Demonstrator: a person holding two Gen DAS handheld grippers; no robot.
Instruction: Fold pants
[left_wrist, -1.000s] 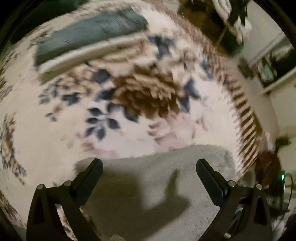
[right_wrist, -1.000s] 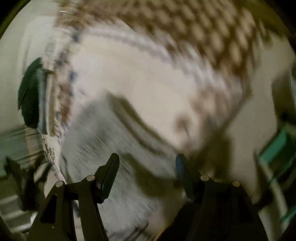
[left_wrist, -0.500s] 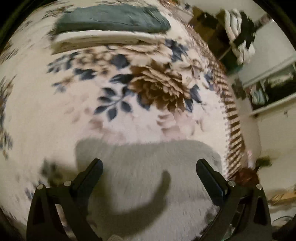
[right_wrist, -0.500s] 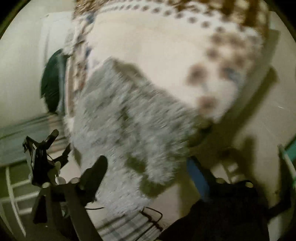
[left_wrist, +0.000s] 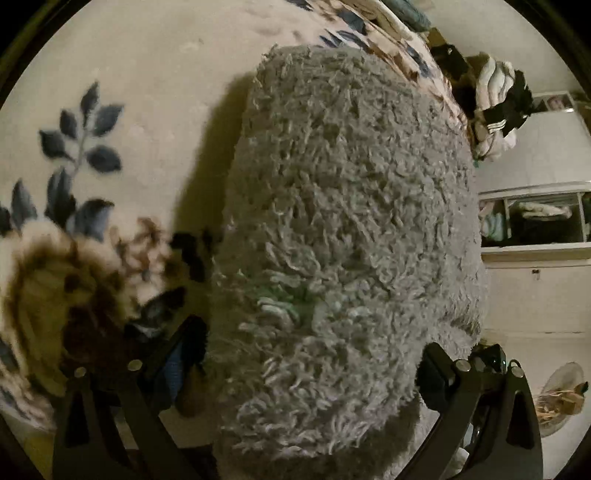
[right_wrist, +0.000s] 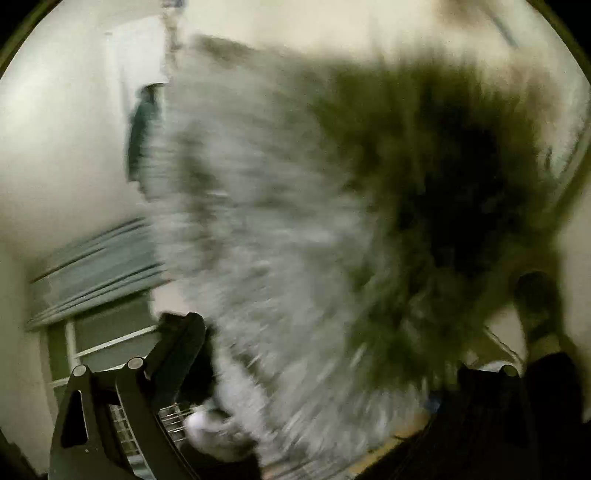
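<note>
Since half a second ago the grey fleece pants (left_wrist: 347, 236) have come up from a low patch ahead of your left gripper (left_wrist: 314, 354) to a tall mass that fills the space between its fingers (left_wrist: 184, 343) and rises well beyond them. Those fingers are spread wide, one on each side of the fleece; you cannot tell whether they touch it. In your right wrist view the pants (right_wrist: 266, 236) are a blurred grey sweep above and between the fingers (right_wrist: 181, 343) of the right gripper (right_wrist: 325, 354); only the left finger shows clearly, so I cannot tell how they stand. Left of your left fingers lies the floral blanket (left_wrist: 81, 155). Far beyond their right finger, clothes (left_wrist: 495, 107) hang by a shelf (left_wrist: 532, 218).
</note>
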